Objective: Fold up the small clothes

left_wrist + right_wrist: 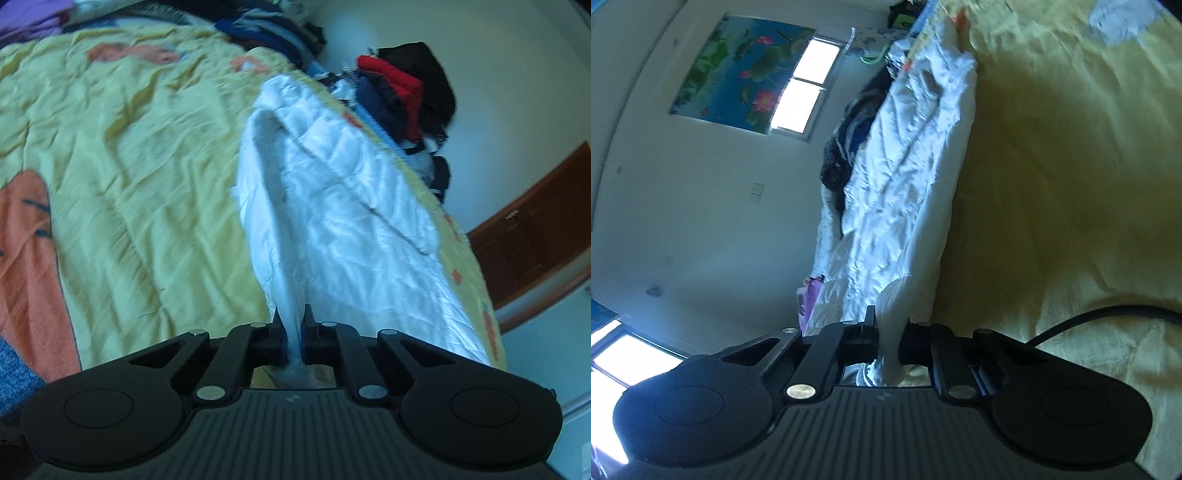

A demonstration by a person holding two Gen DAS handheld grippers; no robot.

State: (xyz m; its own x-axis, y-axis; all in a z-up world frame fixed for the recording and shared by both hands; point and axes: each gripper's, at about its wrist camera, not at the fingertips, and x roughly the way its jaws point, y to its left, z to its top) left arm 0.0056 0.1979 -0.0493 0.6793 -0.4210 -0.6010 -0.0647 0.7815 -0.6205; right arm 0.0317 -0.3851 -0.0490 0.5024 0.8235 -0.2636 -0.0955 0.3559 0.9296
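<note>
Left wrist view: both grippers are pinching a white garment [332, 177] and lifting it over the yellow bedspread [129, 166].

The left gripper [293, 325] is clamping one bunched edge, and the right gripper [890, 328] is clenching another; the cloth is hanging between them just above the bedspread. To fold it well, I judge both grips should be keeping level and taut, laying the cloth flat on the bedspread before doubling it over.
</note>
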